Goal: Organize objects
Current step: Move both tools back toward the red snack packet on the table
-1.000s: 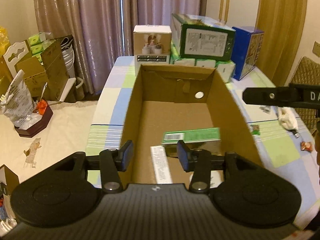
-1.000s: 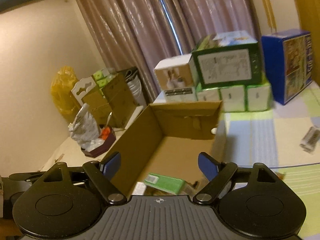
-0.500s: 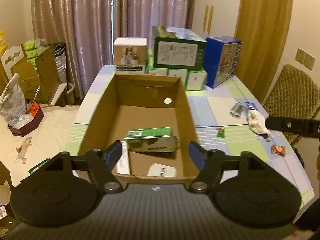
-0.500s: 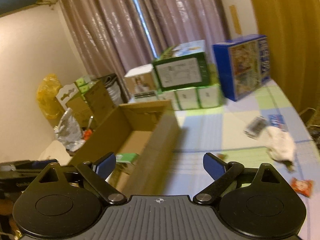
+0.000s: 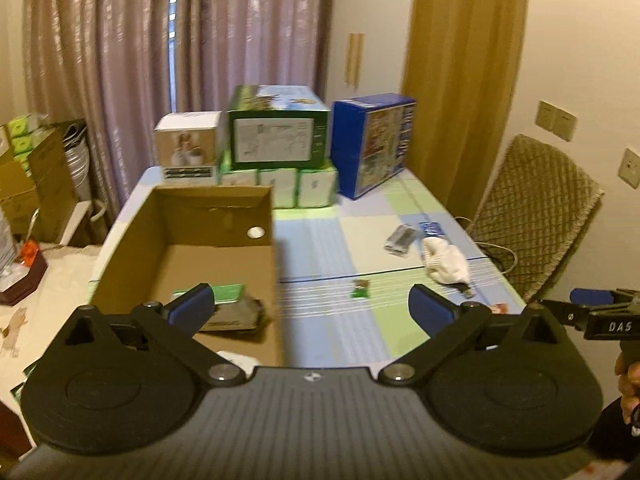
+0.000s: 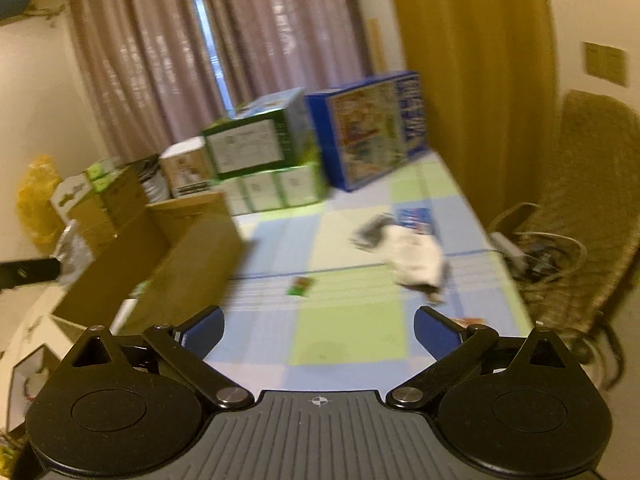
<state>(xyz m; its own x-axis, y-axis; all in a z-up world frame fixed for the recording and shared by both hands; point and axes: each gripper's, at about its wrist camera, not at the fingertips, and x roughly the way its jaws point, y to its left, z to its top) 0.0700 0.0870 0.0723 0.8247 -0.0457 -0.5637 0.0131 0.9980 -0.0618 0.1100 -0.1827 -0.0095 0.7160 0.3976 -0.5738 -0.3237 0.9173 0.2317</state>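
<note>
On the table (image 5: 360,340), covered with a checked cloth, we see an open cardboard box (image 5: 132,248) at the left side; a green-topped packet (image 5: 230,308) lies on its floor. Right of the box, loose on the cloth, lie a small green sachet (image 5: 360,289), a silver pack (image 5: 401,237) and a white cloth bundle (image 5: 446,265), well apart from the box. We hold the left tongs (image 5: 310,312) above the near table edge, spread wide and empty. We hold the right tongs (image 6: 319,334) likewise spread wide, empty, above the green and blue squares.
</note>
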